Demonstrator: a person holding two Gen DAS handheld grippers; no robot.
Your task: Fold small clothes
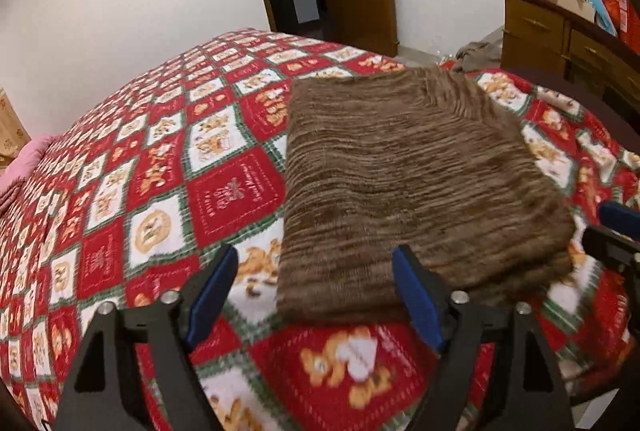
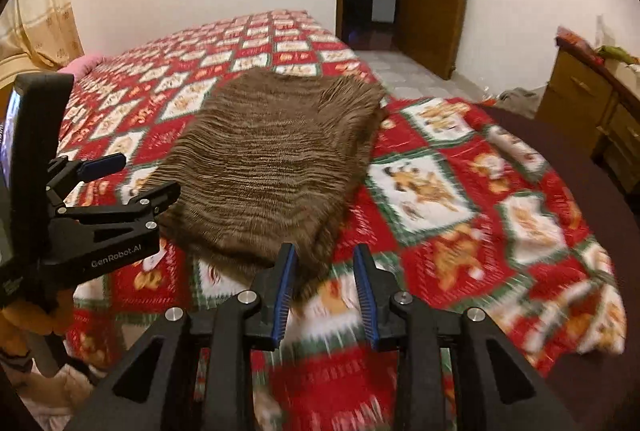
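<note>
Sweater [image 1: 404, 187] lies folded on the bed [image 1: 160, 159], long axis running away from both grippers. Left gripper [image 1: 316, 295] gapes wide over its near-left corner; right gripper [image 2: 325, 291], part-open and empty, hovers at its near-right corner.

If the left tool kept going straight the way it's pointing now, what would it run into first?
Most likely the near edge of the folded brown knit garment, which lies on the patterned bedspread just ahead of the open left tool. One fingertip already overlaps that edge in the picture, though depth is unclear.
</note>
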